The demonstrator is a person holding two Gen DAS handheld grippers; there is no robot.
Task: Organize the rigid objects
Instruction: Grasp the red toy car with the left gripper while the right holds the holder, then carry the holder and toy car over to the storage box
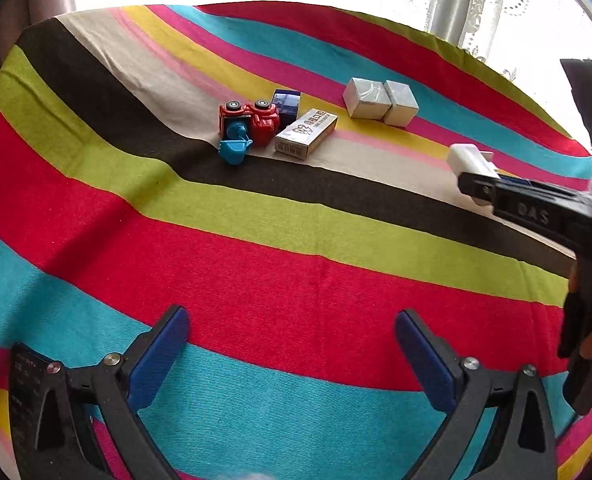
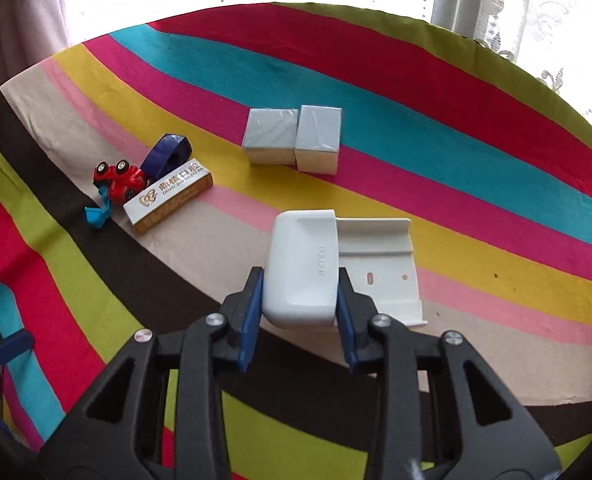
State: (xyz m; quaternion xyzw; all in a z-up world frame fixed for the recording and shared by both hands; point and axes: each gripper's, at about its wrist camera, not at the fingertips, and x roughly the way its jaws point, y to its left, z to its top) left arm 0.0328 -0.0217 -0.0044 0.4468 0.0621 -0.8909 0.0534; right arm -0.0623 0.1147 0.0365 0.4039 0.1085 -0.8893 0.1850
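Note:
My right gripper (image 2: 300,278) is shut on a white rounded plastic case (image 2: 301,264), its blue pads pressing both sides. A flat white bracket (image 2: 379,276) sits against the case's right side; whether they are one piece I cannot tell. In the left wrist view the same case (image 1: 467,158) pokes out of the right gripper (image 1: 475,184) at the far right. My left gripper (image 1: 292,316) hangs open over the striped cloth (image 1: 256,264) with nothing between its fingers. Two silver cubes (image 2: 292,140) stand side by side, touching, beyond the case.
A red toy truck (image 2: 118,180) with a blue scoop lies tipped over beside a white and gold carton (image 2: 168,196) and a dark blue tape dispenser (image 2: 166,154). Curtains and a bright window lie behind the table's far edge. A gloved hand (image 1: 591,340) holds the right gripper.

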